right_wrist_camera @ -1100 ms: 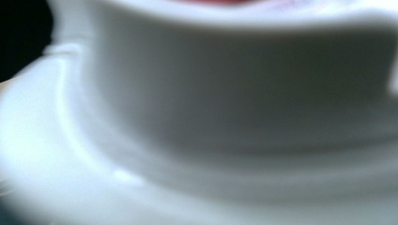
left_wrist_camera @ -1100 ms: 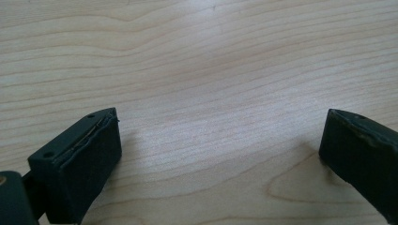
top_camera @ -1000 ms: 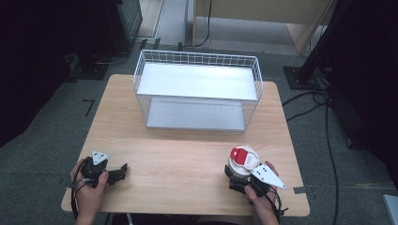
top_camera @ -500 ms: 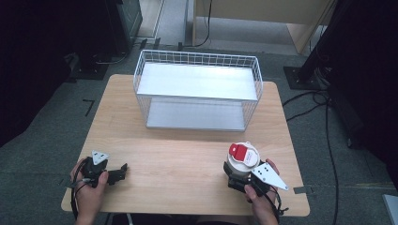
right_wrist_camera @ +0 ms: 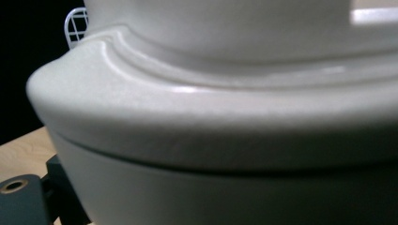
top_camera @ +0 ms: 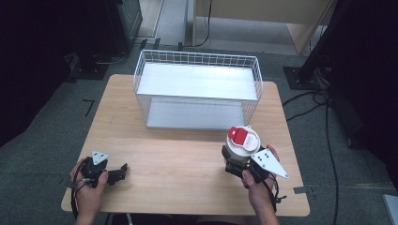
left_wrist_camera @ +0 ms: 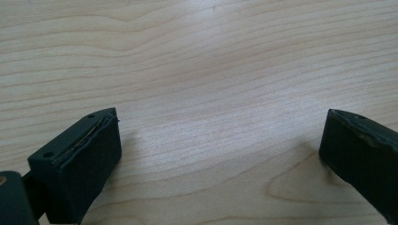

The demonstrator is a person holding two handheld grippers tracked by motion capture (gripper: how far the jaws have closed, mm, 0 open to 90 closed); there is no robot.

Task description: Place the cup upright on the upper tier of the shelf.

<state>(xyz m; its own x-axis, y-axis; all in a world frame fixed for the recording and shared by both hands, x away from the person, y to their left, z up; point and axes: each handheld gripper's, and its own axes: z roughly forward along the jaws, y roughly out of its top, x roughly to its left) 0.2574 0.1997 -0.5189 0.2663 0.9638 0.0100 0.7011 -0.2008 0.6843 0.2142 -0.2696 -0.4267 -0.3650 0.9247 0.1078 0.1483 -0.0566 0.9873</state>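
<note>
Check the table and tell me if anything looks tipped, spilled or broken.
Nothing stands out. The white container with the red lid tab stands upright near the table's right edge, at the right gripper, with no spill around it. The wire basket sits square at the far edge. The left gripper hovers open over bare wood.
</note>
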